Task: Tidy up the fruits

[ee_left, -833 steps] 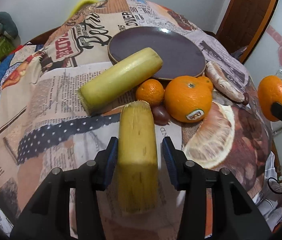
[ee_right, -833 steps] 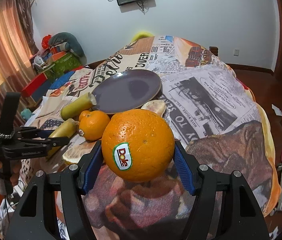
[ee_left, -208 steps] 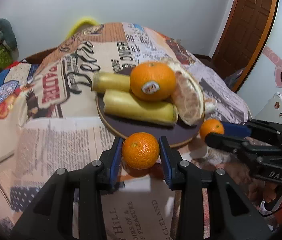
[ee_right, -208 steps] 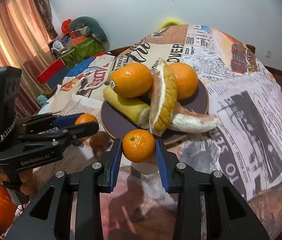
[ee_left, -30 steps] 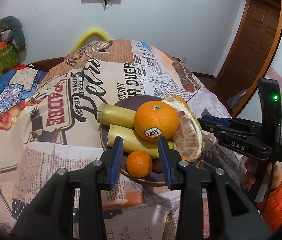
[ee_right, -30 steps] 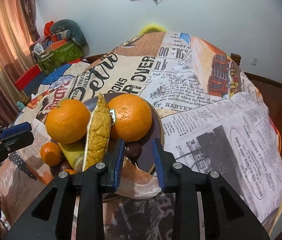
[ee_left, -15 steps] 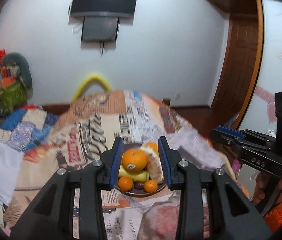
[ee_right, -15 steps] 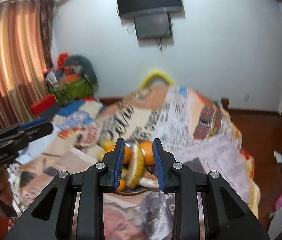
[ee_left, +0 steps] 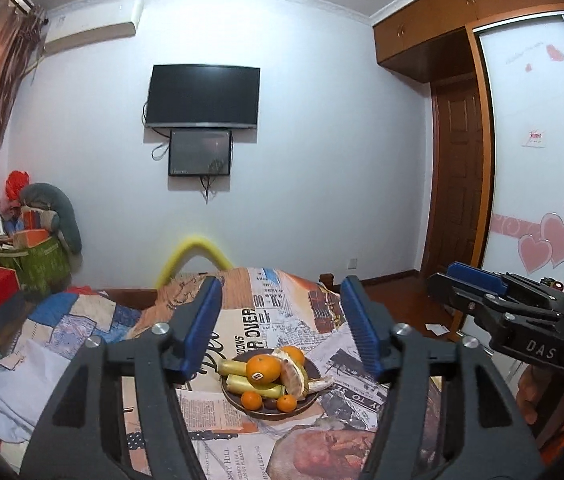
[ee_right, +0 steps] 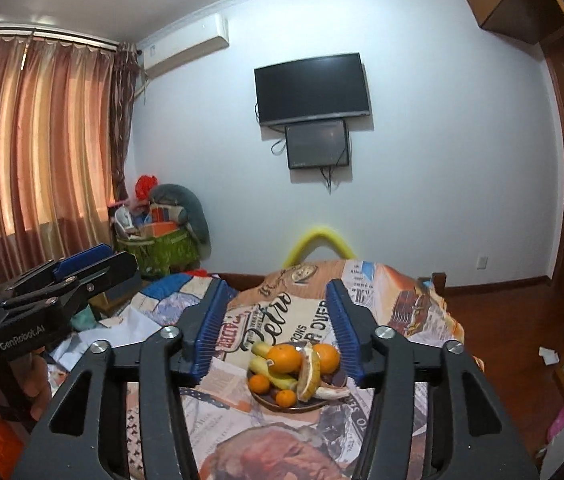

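Newspaper cloth covers our tabletop [ee_left: 242, 432], and all the fruits [ee_left: 272, 376] now sit on the plate [ee_left: 306, 400]. We pulled our left gripper [ee_left: 280, 328] and right gripper [ee_right: 278, 326] far back, fingers spread and empty. We think we're done.

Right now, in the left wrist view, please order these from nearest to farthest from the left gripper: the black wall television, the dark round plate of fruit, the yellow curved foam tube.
1. The dark round plate of fruit, just ahead and below the open left gripper, on the table.
2. The yellow curved foam tube, beyond the table's far edge, slightly left.
3. The black wall television, high on the back wall.
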Demonstrator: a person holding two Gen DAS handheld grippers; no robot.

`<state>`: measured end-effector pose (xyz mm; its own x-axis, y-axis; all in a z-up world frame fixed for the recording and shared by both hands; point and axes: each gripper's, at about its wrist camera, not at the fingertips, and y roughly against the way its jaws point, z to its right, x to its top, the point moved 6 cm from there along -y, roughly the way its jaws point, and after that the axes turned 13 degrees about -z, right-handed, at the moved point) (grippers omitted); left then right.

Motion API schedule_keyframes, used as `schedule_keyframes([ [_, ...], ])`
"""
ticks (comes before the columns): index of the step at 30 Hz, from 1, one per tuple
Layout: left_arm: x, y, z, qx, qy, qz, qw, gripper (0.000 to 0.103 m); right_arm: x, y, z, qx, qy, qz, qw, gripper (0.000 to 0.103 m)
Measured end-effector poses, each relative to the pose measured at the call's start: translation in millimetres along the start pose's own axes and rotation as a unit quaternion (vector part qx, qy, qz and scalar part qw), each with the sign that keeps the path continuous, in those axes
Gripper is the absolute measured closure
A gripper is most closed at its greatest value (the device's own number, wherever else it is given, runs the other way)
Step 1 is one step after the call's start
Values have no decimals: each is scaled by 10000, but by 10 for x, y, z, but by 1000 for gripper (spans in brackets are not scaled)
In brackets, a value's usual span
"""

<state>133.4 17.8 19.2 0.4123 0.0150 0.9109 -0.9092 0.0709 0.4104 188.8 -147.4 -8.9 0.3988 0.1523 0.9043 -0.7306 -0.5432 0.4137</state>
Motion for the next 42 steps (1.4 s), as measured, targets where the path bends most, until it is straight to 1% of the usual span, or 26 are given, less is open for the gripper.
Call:
schedule_keyframes([
  [1,0,37,8,-26,8,2,10000,35,-5,3,1,-19,-14,28,10000,45],
  [4,4,111,12,37,20,64,10000,24,-19,43,-18,-103,-58,135,9998,33],
  [5,9,120,0,79,17,94,9999,19,-16,42,-15,-158,-62,162,9997,26],
  [6,4,140,-6,119,26,122,9999,17,-15,48,-18,-211,-67,186,9996,20],
  [8,-4,188,-10,141,55,154,9998,10,-14,65,-11,-326,-84,252,9991,16],
  [10,-25,209,-23,142,79,158,9997,7,-26,114,-21,-371,-90,271,9989,14],
  [12,-42,217,-32,169,86,153,9997,6,-28,99,-14,-435,-111,284,9986,3],
  [13,-48,218,-30,181,86,150,9997,5,-54,150,-8,-465,-121,304,9984,1],
  [19,-106,224,-15,197,101,112,9997,2,-90,216,-13,-577,-78,362,9976,0],
  [31,-104,217,-9,215,107,103,9997,1,-140,258,16,-565,-106,366,9977,0],
  [42,-97,228,18,210,81,108,9997,0,-120,291,24,-567,-113,383,9976,0],
])
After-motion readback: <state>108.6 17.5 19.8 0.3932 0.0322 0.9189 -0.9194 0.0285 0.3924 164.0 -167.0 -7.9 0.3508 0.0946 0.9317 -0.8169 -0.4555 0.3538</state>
